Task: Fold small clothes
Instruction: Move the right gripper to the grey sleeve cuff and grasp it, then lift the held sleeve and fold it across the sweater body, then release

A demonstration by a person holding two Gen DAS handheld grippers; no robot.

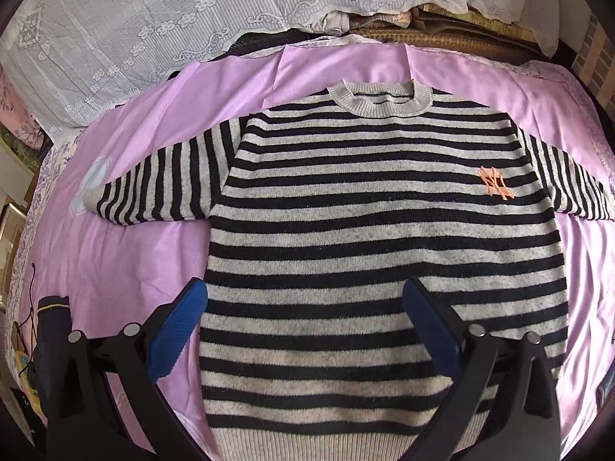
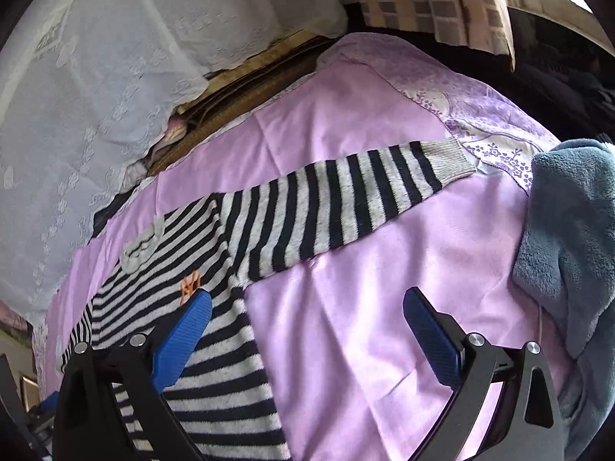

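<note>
A small black-and-grey striped sweater with an orange logo lies flat, face up, on a pink sheet, both sleeves spread out sideways. My left gripper is open and empty, hovering over the sweater's lower body. In the right wrist view the sweater's body lies at lower left and its right sleeve stretches toward the grey cuff. My right gripper is open and empty above the pink sheet, below that sleeve.
A white lace cover lies behind the sheet. A blue-grey fleece is heaped at the right. A dark garment and cables lie at the left edge. A patterned purple bedspread shows beyond the sheet.
</note>
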